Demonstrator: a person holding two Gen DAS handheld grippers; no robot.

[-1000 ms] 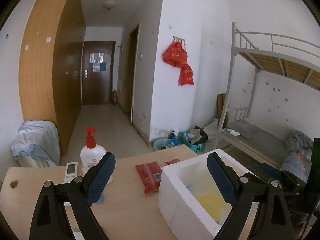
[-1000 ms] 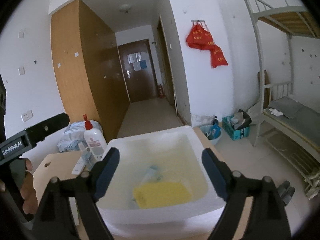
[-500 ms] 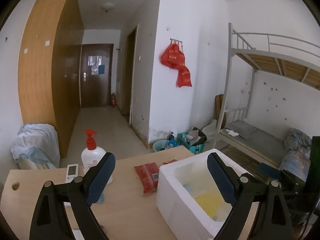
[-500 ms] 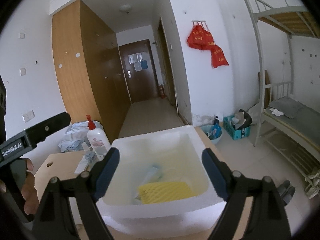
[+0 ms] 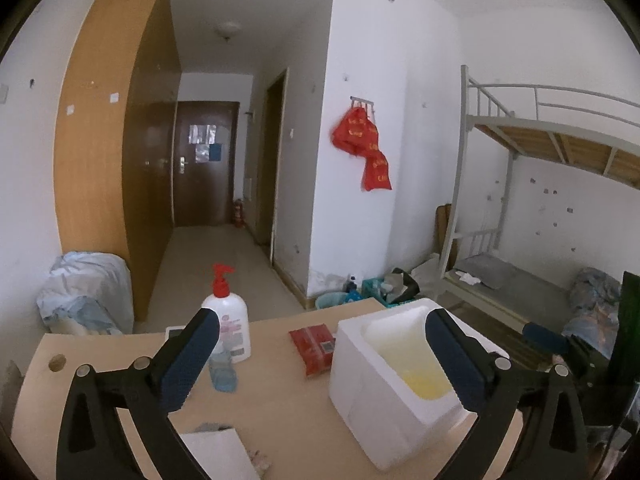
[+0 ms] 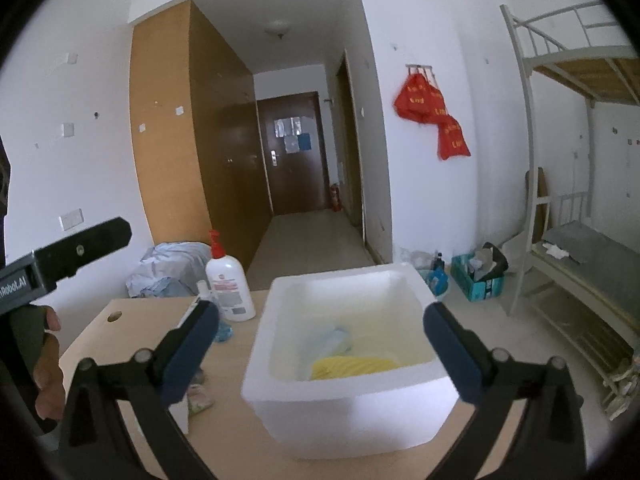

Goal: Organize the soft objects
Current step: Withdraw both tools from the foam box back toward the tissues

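Both the left gripper [image 5: 322,354] and right gripper [image 6: 320,348] are opening wide, nothing between the jaws. Beyond them the foam box [image 6: 344,396] (yellow sponge [image 6: 352,366] inside) sits at the table's [image 5: 280,412] right edge; a pump bottle [image 5: 228,330] stands near the far edge.

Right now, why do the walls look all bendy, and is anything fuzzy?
Left wrist view: fisheye lens curves the bunk bed and wardrobe. Right wrist view: same bending; the yellow thing inside the foam box looks soft and glary.
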